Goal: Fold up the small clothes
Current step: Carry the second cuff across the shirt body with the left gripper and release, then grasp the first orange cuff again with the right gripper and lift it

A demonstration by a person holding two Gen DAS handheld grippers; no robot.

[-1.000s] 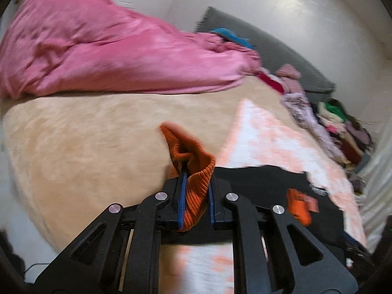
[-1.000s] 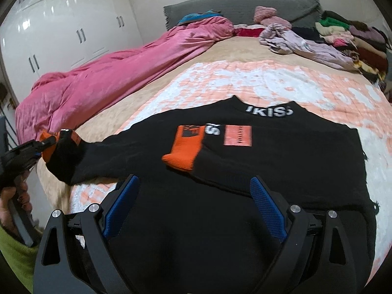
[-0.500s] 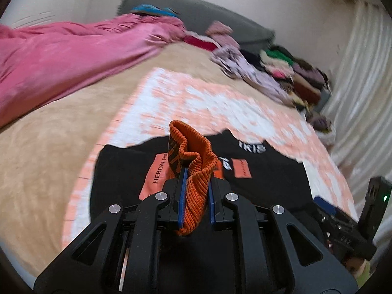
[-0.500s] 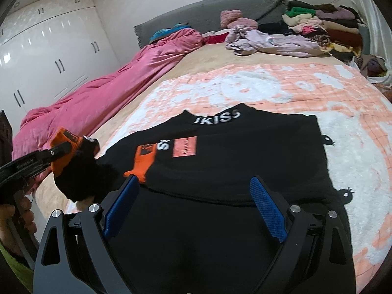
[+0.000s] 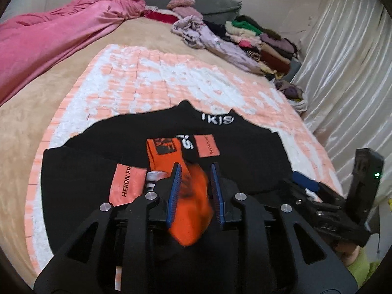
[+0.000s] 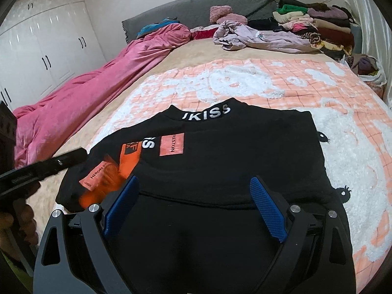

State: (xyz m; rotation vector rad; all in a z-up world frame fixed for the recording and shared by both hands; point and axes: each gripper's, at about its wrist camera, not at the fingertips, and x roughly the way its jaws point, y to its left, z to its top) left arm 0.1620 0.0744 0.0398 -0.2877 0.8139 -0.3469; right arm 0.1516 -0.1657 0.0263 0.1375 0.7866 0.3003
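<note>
one black sweater (image 6: 227,152), two grippers, one pink duvet (image 6: 98,83), perhaps two clothes piles (image 6: 316,24)

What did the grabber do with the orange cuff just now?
The left gripper carried the orange cuff from out at the side across onto the black sweater, folding the sleeve in. Its jaws have now spread and the blurred cuff is dropping free. The right gripper stayed open above the hem.

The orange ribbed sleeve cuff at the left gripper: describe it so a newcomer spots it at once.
On the peach-and-white checked blanket lies a black sweater with white collar lettering. Its orange ribbed sleeve cuff sits, motion-blurred, between the left gripper jaws, beside the flat second cuff.
</note>
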